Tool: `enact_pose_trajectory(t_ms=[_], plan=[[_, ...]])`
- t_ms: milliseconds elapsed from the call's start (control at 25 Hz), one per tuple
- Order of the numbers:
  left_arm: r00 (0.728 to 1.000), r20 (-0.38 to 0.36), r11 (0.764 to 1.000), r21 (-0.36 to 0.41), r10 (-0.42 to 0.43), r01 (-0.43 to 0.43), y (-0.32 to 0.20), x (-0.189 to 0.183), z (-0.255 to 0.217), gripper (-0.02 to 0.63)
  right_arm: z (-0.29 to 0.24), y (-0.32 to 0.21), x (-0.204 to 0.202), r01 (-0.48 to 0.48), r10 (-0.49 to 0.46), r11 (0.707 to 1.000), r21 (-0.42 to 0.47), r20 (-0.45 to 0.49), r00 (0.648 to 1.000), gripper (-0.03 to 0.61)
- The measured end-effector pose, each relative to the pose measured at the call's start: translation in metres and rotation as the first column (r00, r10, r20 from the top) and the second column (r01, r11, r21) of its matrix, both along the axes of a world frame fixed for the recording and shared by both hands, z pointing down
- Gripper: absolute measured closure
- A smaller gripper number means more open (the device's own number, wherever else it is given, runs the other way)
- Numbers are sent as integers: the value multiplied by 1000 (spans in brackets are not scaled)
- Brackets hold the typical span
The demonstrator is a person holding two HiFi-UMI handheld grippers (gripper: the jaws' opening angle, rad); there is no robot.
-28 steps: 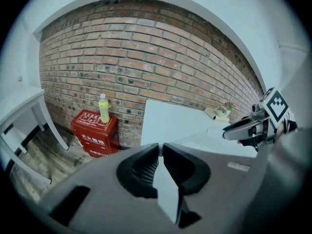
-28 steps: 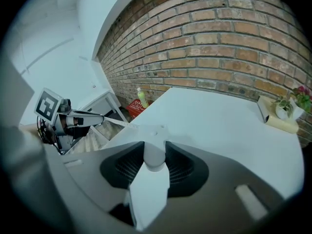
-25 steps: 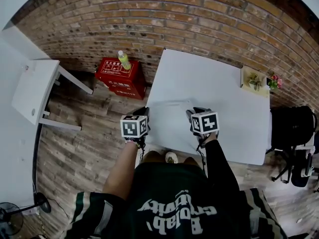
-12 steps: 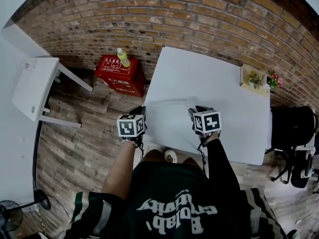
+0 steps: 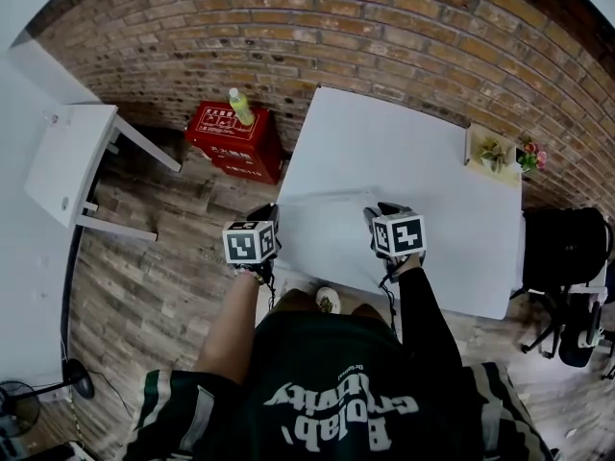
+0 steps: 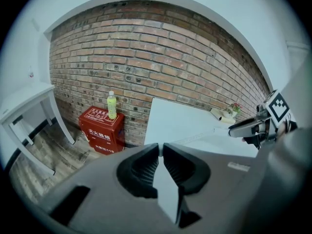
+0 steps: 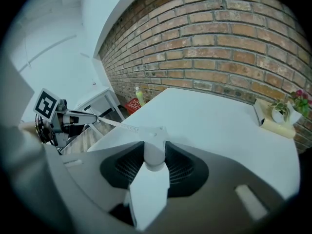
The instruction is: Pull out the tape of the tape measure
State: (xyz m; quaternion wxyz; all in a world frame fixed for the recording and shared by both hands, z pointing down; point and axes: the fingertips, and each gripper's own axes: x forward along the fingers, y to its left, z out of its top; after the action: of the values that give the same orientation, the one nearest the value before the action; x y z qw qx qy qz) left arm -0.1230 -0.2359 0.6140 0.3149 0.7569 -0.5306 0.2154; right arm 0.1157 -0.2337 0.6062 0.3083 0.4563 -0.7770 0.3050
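Right gripper view showed the right gripper [image 7: 155,146] clamped on the white tape measure case [image 7: 154,158] as an anchor, while the left gripper [image 6: 161,151], pinching the tape [image 7: 119,125], held it taut leftward past the table [image 7: 214,126].

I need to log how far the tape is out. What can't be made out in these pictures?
Tape markings: right gripper view, too small and blurred to read.
Tape's end: left gripper view, hidden between the pads of the left tool.
Tape measure case: head view, hidden under the right tool; right gripper view, mostly covered by its pads.
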Motion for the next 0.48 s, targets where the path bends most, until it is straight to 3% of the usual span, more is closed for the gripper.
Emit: enact_pose_trajectory(t_ms=[480], plan=[[999, 27, 999, 11, -34, 34, 1, -18, -1, 575, 1, 0, 17, -49, 49, 999, 17, -43, 998, 430]])
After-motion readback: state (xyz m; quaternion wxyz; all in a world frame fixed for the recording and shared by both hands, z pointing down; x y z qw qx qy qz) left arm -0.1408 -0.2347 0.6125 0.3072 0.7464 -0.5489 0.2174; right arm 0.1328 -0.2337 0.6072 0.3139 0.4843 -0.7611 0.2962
